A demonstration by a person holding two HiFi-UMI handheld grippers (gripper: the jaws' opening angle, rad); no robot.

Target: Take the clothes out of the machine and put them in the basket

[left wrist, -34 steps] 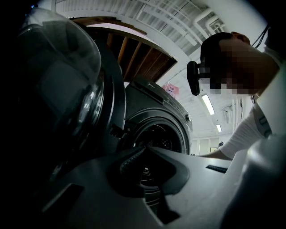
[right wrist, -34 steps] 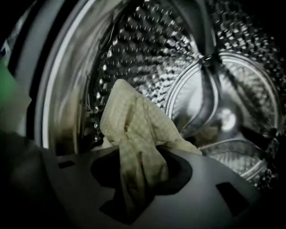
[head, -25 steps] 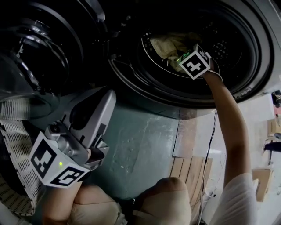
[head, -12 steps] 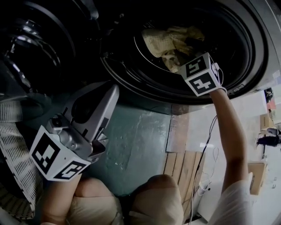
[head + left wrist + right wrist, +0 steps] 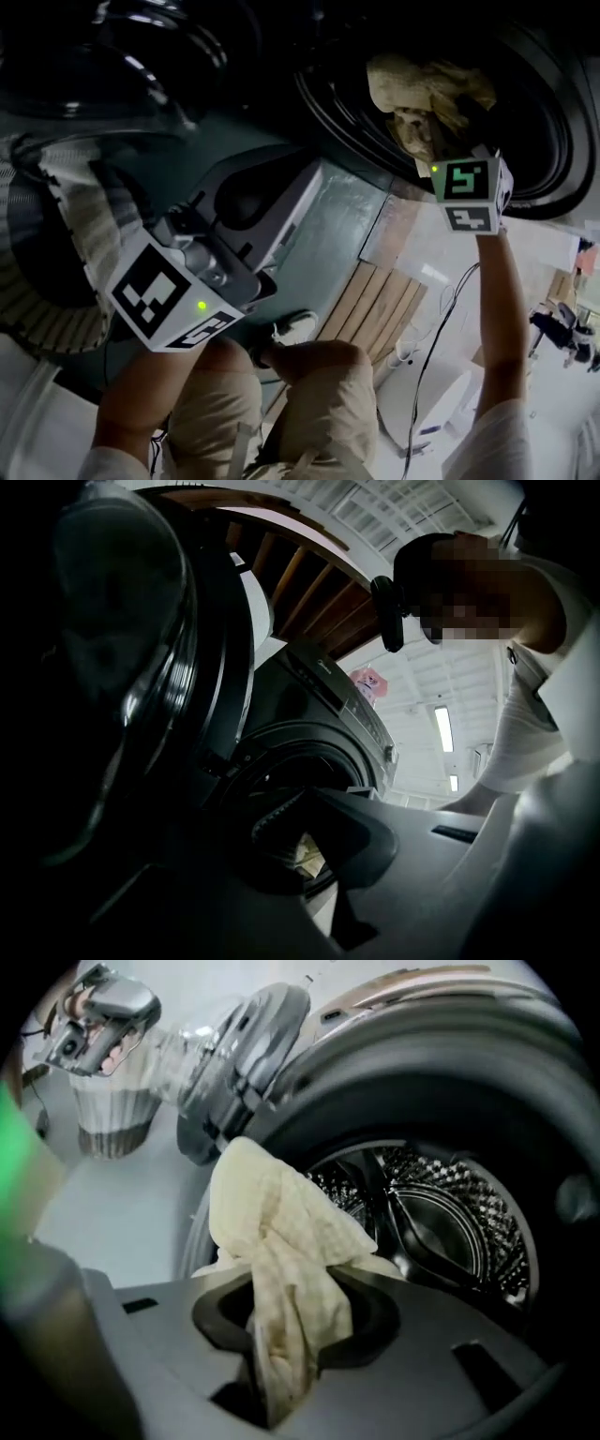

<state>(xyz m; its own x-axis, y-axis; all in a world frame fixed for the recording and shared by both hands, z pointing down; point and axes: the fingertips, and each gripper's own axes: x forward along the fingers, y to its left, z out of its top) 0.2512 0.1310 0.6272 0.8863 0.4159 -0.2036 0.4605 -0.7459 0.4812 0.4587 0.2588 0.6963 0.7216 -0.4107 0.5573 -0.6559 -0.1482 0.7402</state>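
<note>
Firmly, right tool (image 5: 281, 1335) grips cloth (image 5: 272, 1232), arm (image 5: 497, 309) stretched straight.

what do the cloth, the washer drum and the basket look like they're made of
Cloth: soft woven fabric, likely cotton, matte pale yellow; limp folds, fine check weave.
Drum: polished metal, probably stainless steel; bright glints, embossed perforated wall.
Basket: probably plastic, white, ribbed sides.
</note>
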